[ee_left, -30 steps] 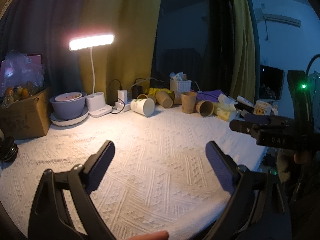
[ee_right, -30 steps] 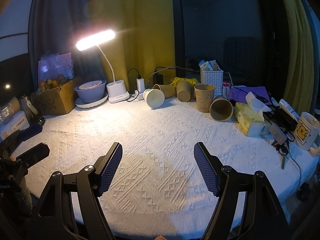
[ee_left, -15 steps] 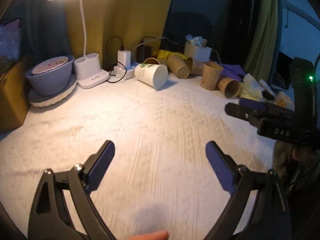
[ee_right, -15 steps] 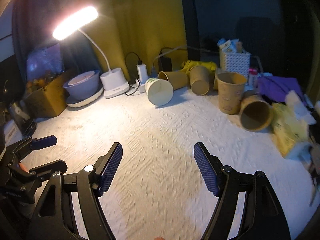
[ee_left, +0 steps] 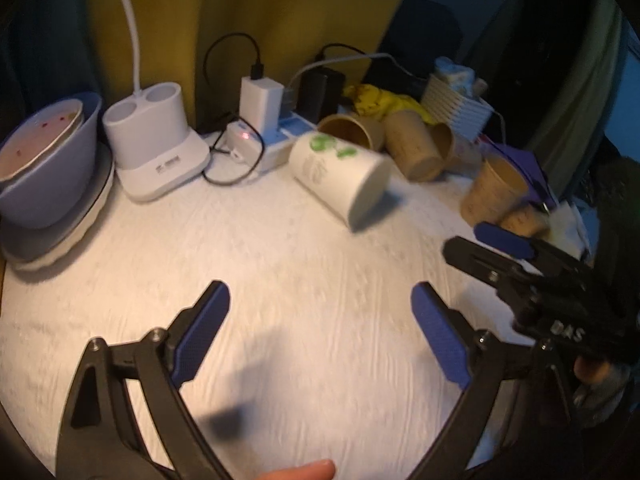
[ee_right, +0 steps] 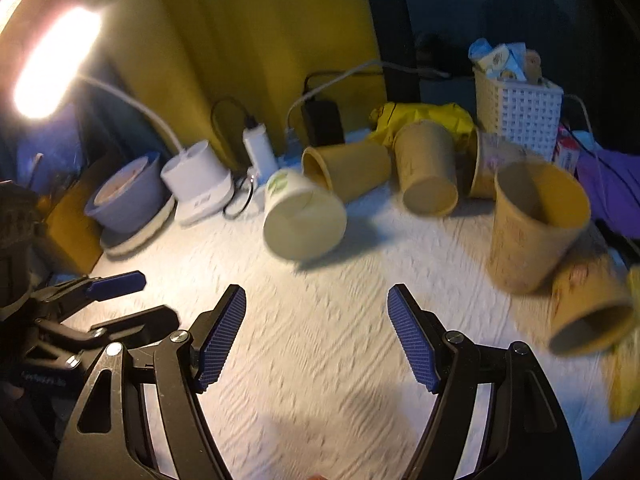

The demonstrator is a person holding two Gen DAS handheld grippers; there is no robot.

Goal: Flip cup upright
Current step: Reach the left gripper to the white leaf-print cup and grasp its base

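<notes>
White cup [ee_left: 340, 176] lies on its side on the cloth [ee_left: 280, 280], mouth toward the cameras, green print on its wall. It sits just right of the lamp base [ee_left: 158, 152], in front of the power strip [ee_left: 276, 144], with a brown cup touching or nearly touching behind it.

Left tongs [ee_left: 320, 328]: spread wide, nothing held, short of the cup. Right tongs [ee_right: 316, 334]: also wide open and empty, cup ahead and slightly left.

Approach judgement: take the cup across its wall near the open end, squeeze lightly since paper likely crushes, then rotate mouth-up and set down flat. Clear the cables behind the cup. Frames are blurred; exact contact with neighbours is uncertain.

Count, right view:
- white cup: one
- brown cups [ee_right: 428, 168]: five visible; one upright [ee_right: 536, 224], four lying
- lamp: one
- bowl [ee_right: 128, 192]: one, left of the lamp base
- basket [ee_right: 518, 114]: one
</notes>
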